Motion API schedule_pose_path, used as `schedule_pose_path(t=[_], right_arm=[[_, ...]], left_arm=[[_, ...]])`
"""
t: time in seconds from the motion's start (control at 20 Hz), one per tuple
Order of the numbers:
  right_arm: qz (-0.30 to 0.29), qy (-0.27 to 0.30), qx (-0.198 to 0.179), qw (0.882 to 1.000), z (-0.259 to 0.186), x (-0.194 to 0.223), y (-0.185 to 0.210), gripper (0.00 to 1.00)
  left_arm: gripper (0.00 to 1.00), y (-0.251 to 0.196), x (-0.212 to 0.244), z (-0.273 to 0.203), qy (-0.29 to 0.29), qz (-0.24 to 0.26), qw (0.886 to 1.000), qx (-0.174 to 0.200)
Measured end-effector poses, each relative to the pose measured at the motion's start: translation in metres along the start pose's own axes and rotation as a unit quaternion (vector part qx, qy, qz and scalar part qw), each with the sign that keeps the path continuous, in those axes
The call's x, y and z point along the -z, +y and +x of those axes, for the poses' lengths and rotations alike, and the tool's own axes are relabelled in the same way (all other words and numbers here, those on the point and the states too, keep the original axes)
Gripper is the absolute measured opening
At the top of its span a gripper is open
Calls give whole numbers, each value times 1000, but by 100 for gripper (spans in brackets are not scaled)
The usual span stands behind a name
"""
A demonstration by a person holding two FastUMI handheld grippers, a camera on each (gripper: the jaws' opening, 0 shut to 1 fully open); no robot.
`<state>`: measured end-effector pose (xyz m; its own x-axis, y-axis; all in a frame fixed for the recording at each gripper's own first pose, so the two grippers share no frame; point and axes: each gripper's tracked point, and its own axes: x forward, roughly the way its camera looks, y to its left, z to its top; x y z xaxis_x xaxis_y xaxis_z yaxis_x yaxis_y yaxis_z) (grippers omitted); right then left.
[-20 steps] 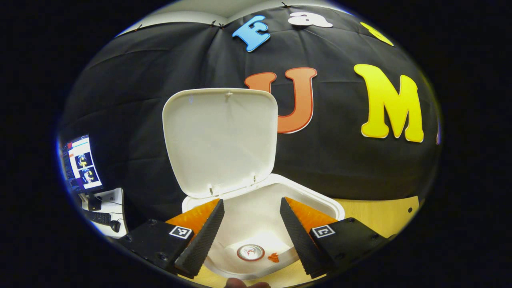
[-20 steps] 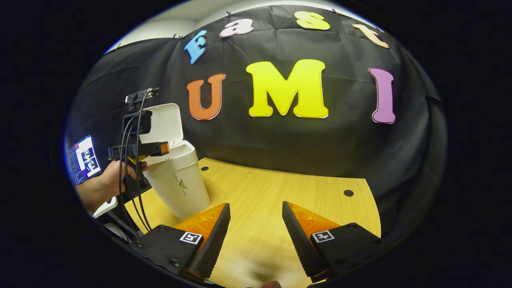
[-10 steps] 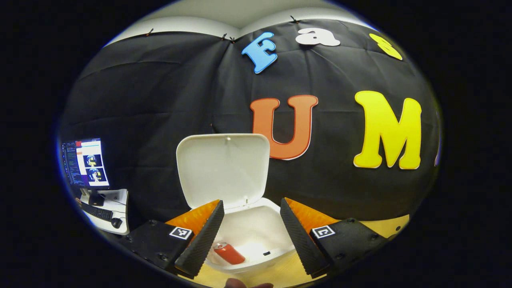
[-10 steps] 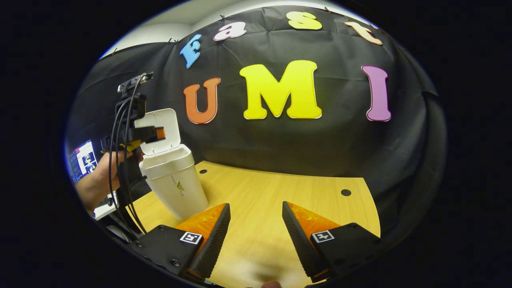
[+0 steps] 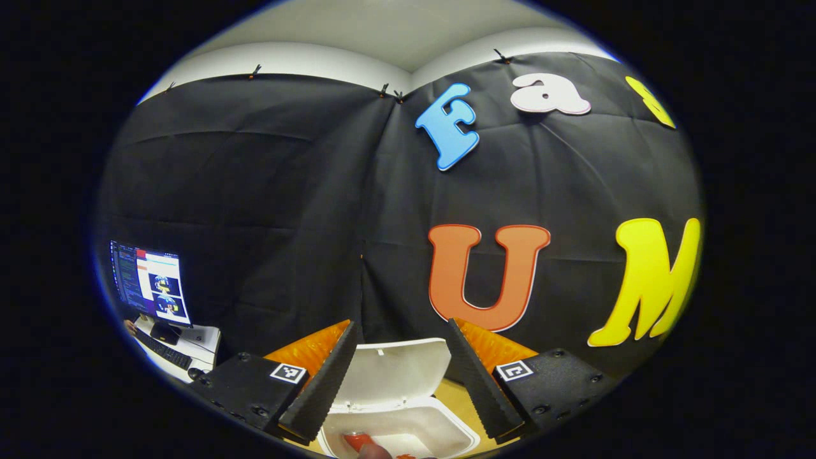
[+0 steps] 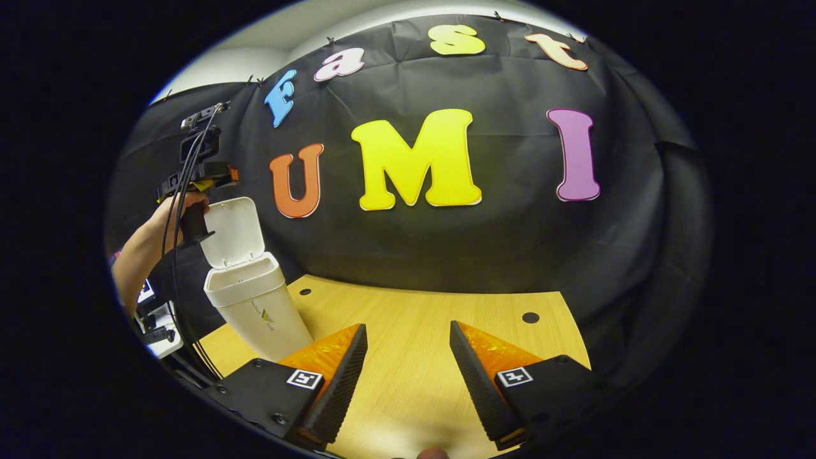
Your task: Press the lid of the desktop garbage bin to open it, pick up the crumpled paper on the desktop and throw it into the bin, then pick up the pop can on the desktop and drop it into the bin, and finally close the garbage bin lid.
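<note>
Left gripper view
Left gripper [image 5: 398, 376]: jaws spread wide, nothing between them, held in the air above the bin and aimed at the booth's cloth wall.
Bin [image 5: 465, 437]: white, seen from above at the bottom of the view, below the gap between the fingers; its mouth is open.
Lid [image 5: 395, 376]: white, swung up on the far side of the bin, inner face toward the camera.
Pop can [image 5: 358, 440]: a red shape lying inside the bin, low at its near-left side — partly cut off by the edge of the view.
Crumpled paper: I cannot tell where it is; the visible part of the bin's inside is too small to make it out.
Monitor [image 5: 150, 284]: lit, on a side desk well left of the bin, a keyboard [image 5: 162, 349] in front of it.

Right gripper view
Right gripper [image 6: 408, 382]: released, jaws wide apart and empty, low over the wooden table [image 6: 421, 357], well right of the bin.
Bin [image 6: 258, 312]: standing upright on the table's left part, lid [image 6: 233, 231] raised behind its mouth.
Left gripper [image 6: 197, 175]: farther off, above and just left of the lid — held by a hand [image 6: 175, 213], cables hanging down beside the bin.
Table: two dark round holes in the wood, one just right of the bin, one far right.
</note>
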<state>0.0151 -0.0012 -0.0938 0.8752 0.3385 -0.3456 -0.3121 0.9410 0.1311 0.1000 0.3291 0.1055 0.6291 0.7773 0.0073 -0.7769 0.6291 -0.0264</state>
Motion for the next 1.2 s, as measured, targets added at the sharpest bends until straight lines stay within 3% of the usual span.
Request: schedule_pose_path(t=[0.2,0.45,0.55,0.8,1.05,1.2], right_arm=[[7,1,16,1000,2,-3,-10,83],[16,5,27,999,5,-2,-8,83],[17,7,28,999,5,1,-7,83],[29,10,24,999,-3,9,-6,83],[42,16,16,999,-17,21,-15,84],[38,20,11,999,-26,26,-19,84]], left_arm=[[92,18,11,41,44,-9,998,-35],[92,44,65,65,130,-4,988,-78],[93,44,63,67,129,7,988,-86],[93,34,71,43,155,7,984,-83],[93,14,73,4,162,-25,984,-76],[92,6,96,-26,181,-34,979,-84]])
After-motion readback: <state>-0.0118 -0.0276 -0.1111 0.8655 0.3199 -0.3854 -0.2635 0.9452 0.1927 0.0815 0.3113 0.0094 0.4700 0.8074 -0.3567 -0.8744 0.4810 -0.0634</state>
